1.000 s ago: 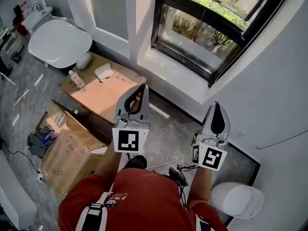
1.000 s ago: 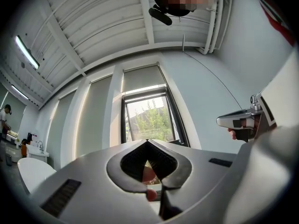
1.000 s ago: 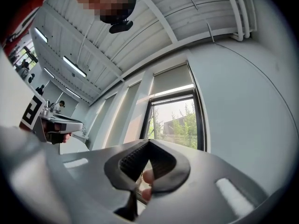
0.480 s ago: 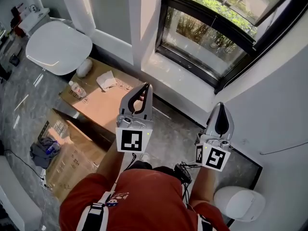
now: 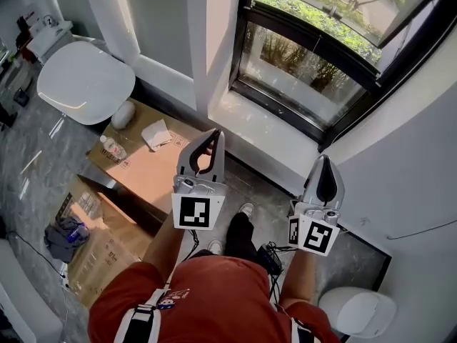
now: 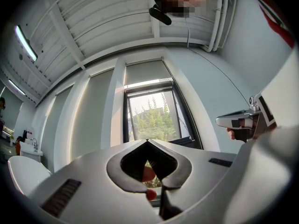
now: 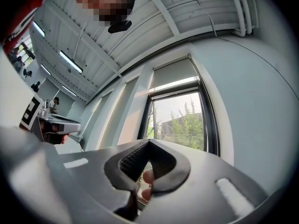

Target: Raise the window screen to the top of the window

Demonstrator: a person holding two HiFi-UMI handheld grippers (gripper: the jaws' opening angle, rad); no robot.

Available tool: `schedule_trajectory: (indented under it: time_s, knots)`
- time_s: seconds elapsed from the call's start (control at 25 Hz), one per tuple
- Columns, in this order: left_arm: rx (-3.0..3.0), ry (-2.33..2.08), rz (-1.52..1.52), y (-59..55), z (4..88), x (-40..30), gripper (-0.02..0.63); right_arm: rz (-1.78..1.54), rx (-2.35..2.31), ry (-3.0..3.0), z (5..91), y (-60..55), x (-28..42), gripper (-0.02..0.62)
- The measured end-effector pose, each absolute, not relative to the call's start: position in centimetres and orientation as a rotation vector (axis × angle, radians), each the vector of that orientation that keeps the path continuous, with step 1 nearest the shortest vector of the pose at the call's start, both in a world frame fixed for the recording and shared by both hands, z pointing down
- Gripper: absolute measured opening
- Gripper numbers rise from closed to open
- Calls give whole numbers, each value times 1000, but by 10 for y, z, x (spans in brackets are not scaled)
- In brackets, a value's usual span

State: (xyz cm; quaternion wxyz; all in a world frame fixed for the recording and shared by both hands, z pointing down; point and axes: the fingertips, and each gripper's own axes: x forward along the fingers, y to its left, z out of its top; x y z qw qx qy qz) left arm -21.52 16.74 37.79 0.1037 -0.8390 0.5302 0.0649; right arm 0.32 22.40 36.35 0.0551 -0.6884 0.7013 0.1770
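Observation:
A black-framed window [image 5: 314, 56] sits above a white sill [image 5: 268, 131] at the top right of the head view. In both gripper views a grey screen [image 6: 145, 73] [image 7: 175, 73] covers only the top part of the glass, with green trees showing below it. My left gripper [image 5: 212, 134] is held in the air short of the sill, its jaws shut and empty [image 6: 147, 141]. To its right, my right gripper [image 5: 323, 159] is also shut with nothing in it [image 7: 149, 141]. Both point at the window and touch nothing.
Cardboard boxes [image 5: 153, 156] with a water bottle [image 5: 113, 148] and a crumpled paper stand at the left below the sill. A white oval tabletop [image 5: 86, 84] lies further left. Cables [image 5: 268, 259] and a white rounded object [image 5: 357, 311] are on the floor by the person's feet.
The person has stepped toward the window, and both shut grippers have moved closer to it together. One foot now shows between the arms.

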Motion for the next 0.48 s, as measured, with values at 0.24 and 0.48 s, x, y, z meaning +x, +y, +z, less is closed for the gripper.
schedule_trajectory:
  time_s: [0.24,0.48]
  knots:
    - [-2469,1553,203,127,377,-192,5,538,-2091,2108,366,185,28,9]
    - [-2471,1528,202,74,368,-153,5,534,-2102,2078,359,135,68,9]
